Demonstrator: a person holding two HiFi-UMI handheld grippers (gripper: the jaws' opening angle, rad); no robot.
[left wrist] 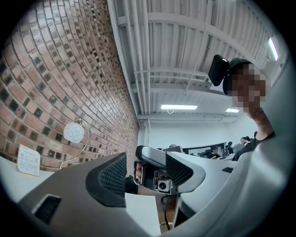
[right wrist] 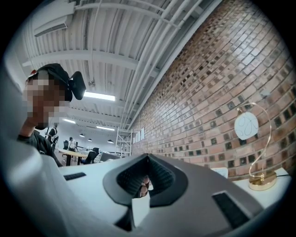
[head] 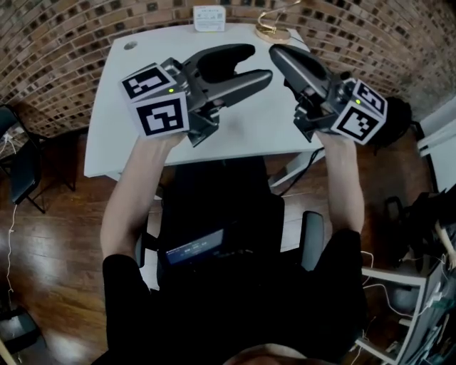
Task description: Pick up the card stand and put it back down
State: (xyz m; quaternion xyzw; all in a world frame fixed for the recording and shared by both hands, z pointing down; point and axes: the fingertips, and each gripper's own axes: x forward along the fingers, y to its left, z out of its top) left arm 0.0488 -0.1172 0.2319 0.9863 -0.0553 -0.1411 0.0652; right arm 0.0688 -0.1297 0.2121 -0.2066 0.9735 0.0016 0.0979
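The left gripper has its jaws standing apart with nothing between the pads. The right gripper has its jaws pressed together on nothing. Both hang above the near half of the white table, noses tipped slightly up and angled toward each other, so neither is lined up on anything; it reads as a ready pose, not a reach. The card stand, a gold wire loop on a round base carrying a round white card, stands upright at the table's far edge by the brick wall, well apart from both grippers and nearer the right one. A small white sign stands to its left. By my judgement the pick-up is not yet begun, and the right gripper would have to open first
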